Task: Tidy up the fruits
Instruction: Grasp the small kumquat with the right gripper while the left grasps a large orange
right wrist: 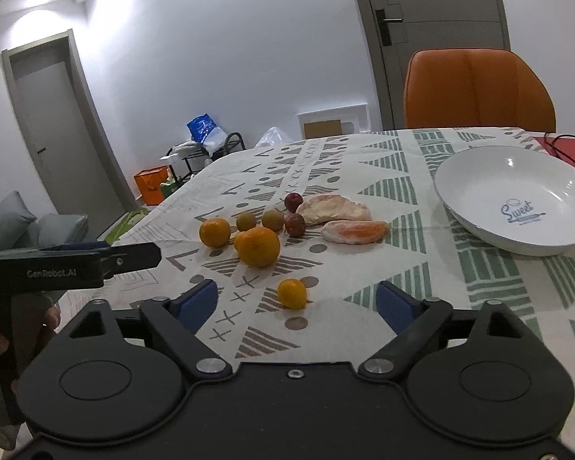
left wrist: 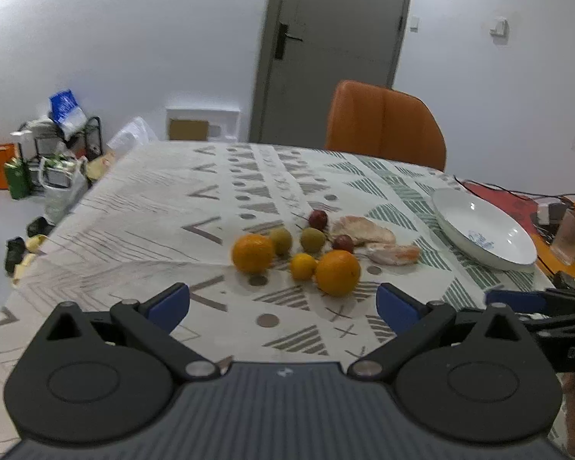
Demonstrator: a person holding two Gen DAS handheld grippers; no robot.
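1. The left gripper (left wrist: 283,304) hangs over the patterned tablecloth (left wrist: 153,207) with its blue pads wide apart and nothing between them.
2. The right gripper (right wrist: 294,306) is also spread, its pads clear of any fruit — a small orange citrus (right wrist: 292,293) lies on the cloth between them, untouched.
3. The rest of the fruit sits in a loose cluster near the middle of the table: a large orange (right wrist: 258,247), a second orange (right wrist: 214,232) to its left, two greenish-yellow round fruits (right wrist: 246,221) behind them, and two dark red ones (right wrist: 294,201) further back.
4. Just right of the cluster lie two peeled citrus pieces (right wrist: 354,232), one pale, one showing orange flesh — possibly pomelo and orange, though the view is too soft to be sure.
5. A white plate (right wrist: 475,176) stands empty on the right, well apart from the fruit.
6. An orange chair (right wrist: 479,88) is at the table's far side.
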